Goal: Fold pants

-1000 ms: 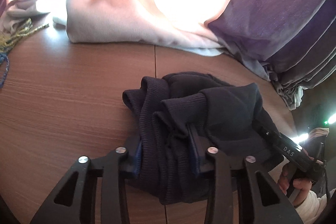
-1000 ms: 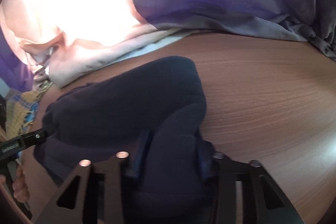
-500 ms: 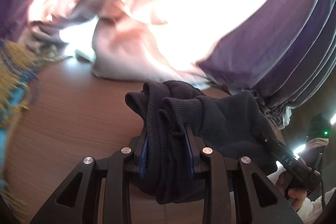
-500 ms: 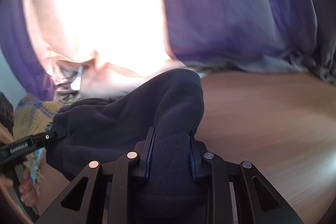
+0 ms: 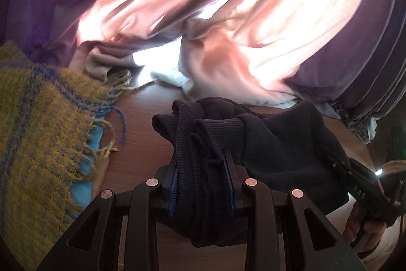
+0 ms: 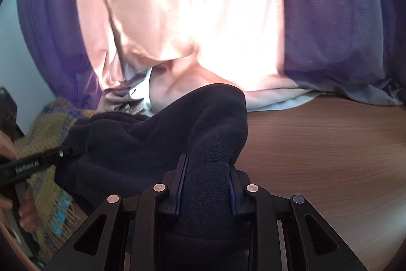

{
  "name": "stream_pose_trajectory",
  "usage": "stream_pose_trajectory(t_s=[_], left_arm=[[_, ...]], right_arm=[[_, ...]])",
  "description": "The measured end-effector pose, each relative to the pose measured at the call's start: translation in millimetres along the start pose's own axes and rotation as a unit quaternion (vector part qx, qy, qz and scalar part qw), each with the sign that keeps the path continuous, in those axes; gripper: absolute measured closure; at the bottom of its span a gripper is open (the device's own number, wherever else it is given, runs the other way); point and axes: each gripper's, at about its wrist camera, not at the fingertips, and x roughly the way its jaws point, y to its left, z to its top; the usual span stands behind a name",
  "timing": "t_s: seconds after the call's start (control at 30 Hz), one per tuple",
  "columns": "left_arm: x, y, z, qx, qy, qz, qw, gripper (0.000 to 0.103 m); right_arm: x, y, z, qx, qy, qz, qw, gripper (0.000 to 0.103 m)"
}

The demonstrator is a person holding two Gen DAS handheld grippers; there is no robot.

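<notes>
The dark navy pants [image 5: 274,144] hang bunched between my two grippers, above the wooden table [image 5: 142,133]. My left gripper [image 5: 201,161] is shut on the ribbed cuff end of the pants. My right gripper [image 6: 206,164] is shut on a thick fold of the pants [image 6: 142,144]. The right gripper also shows at the right edge of the left wrist view [image 5: 355,184]. The left gripper shows at the left edge of the right wrist view [image 6: 38,164]. The cloth sags between them.
A yellow and blue fringed blanket [image 5: 38,133] lies at the left of the table. Pink curtains [image 5: 228,17] and purple curtains [image 6: 342,17] hang behind the table's far edge. Bare wood [image 6: 330,156] lies to the right.
Both grippers have closed tighter on the pants and lifted them off the table. The views have tilted up toward the curtains, and the blanket has come into view on the left.
</notes>
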Motion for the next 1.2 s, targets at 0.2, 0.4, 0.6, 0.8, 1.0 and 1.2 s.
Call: stream_pose_trajectory(t_s=[0.2,0.4,0.6,0.8,1.0,1.2], left_arm=[[30,20,-16,0.005,0.046,0.0,0.9989,0.073],[38,23,-26,0.029,0.05,0.005,0.9983,0.072],[43,24,-28,0.041,0.052,0.013,0.9977,0.069],[42,19,-29,0.062,0.05,0.037,0.9961,0.056],[9,-6,-24,0.119,0.006,0.122,0.9853,0.044],[-15,-44,-35,0.135,-0.018,0.073,0.988,0.044]], right_arm=[[29,9,-19,-0.002,0.038,-0.018,0.999,0.076],[40,5,-36,0.007,0.066,-0.038,0.997,0.072],[40,0,-46,0.013,0.084,-0.06,0.995,0.064],[37,-3,-52,0.002,0.082,-0.07,0.994,0.057],[8,-5,-40,0.002,0.039,-0.101,0.994,0.054],[-34,-2,-42,-0.022,-0.001,-0.04,0.999,0.056]])
